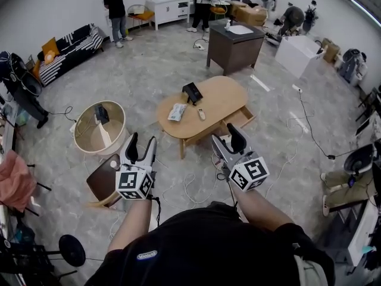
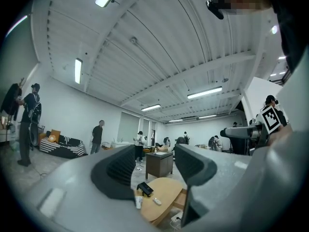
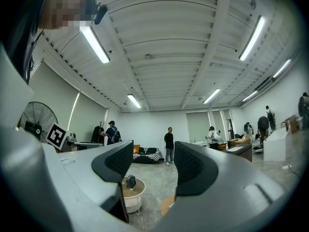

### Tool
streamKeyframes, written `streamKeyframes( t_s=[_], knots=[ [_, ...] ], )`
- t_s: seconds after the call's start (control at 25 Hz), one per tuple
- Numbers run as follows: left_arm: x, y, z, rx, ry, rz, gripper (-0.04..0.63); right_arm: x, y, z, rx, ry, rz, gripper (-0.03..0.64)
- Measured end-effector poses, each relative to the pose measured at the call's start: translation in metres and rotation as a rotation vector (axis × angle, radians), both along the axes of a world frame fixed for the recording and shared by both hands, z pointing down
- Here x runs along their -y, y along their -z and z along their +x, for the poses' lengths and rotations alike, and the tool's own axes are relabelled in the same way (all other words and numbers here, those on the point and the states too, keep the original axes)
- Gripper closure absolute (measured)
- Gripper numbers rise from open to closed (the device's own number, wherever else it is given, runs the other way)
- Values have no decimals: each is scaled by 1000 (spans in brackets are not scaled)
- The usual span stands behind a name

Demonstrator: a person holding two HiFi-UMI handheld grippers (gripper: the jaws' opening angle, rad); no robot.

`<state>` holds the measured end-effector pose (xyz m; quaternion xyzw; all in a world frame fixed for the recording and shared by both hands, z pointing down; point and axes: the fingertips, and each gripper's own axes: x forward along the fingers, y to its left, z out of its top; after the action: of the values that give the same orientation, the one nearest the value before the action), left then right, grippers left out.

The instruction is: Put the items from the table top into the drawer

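Note:
An oval wooden coffee table (image 1: 223,97) stands ahead, its drawer (image 1: 241,118) pulled open on the right side. On the top lie a black boxy item (image 1: 192,92), a white packet (image 1: 177,112) and a small white remote-like piece (image 1: 201,114). My left gripper (image 1: 141,148) and right gripper (image 1: 226,139) hover short of the table, both open and empty. In the left gripper view the table (image 2: 164,199) with the black item (image 2: 145,188) shows between the fingers (image 2: 118,170). The right gripper (image 3: 150,166) points off towards the round tub (image 3: 130,195).
A round beige tub table (image 1: 100,127) with a dark object stands left of the coffee table, a brown stool (image 1: 104,180) below it. A dark cabinet (image 1: 235,43) stands beyond. White cables (image 1: 196,189) trail on the floor near my feet. Several people stand at the back.

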<state>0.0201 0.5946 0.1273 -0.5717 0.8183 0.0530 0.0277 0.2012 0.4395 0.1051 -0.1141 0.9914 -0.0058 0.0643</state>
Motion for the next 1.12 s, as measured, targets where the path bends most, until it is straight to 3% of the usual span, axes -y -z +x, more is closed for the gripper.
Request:
streamKeyframes(
  t_s=[0.32, 0.56, 0.76, 1.12],
  knots=[
    [43, -11, -18, 17, -36, -35, 351, 29, -17, -31, -14, -12, -10, 344],
    [104, -23, -52, 56, -46, -56, 353, 88, -33, -73, 15, 2, -20, 345],
    [174, -30, -94, 77, -18, -26, 353, 161, -43, -116, 48, 12, -30, 348],
    [344, -35, -146, 79, -32, -24, 353, 303, -41, -174, 57, 34, 0, 367]
  ],
)
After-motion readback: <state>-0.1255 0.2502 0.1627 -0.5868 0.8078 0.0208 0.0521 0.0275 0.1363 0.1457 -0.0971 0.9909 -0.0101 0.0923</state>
